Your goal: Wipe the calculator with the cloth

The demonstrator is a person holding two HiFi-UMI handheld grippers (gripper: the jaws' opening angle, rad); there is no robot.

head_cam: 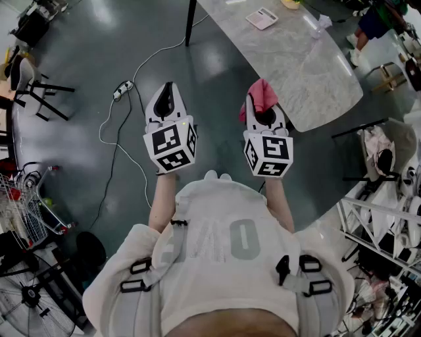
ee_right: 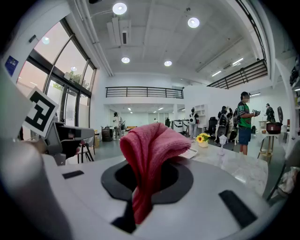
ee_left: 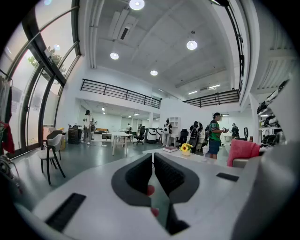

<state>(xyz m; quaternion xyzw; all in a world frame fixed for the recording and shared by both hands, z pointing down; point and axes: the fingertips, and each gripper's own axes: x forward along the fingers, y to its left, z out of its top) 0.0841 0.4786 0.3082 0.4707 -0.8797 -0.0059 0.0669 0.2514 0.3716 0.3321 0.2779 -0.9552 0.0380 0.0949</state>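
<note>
The calculator (head_cam: pixel 262 18) is pale pink-white and lies on the marble table (head_cam: pixel 309 72) at the far end, well ahead of both grippers. My right gripper (head_cam: pixel 262 104) is shut on a red-pink cloth (head_cam: pixel 261 97), which bunches up out of its jaws (ee_right: pixel 152 154) and hides the fingertips. My left gripper (head_cam: pixel 165 100) is shut with nothing in it; its dark pads (ee_left: pixel 140 174) meet in the left gripper view. Both grippers are held in the air over the floor, short of the table's near edge. In the right gripper view the calculator (ee_right: pixel 189 153) peeks out just beside the cloth.
A small vase of yellow flowers (ee_right: pixel 202 138) and a clear glass (head_cam: pixel 320 26) stand on the table. A power strip with a white cable (head_cam: pixel 123 89) lies on the floor to the left. A person (ee_right: pixel 243 122) stands beyond the table; chairs (head_cam: pixel 29 82) and clutter line both sides.
</note>
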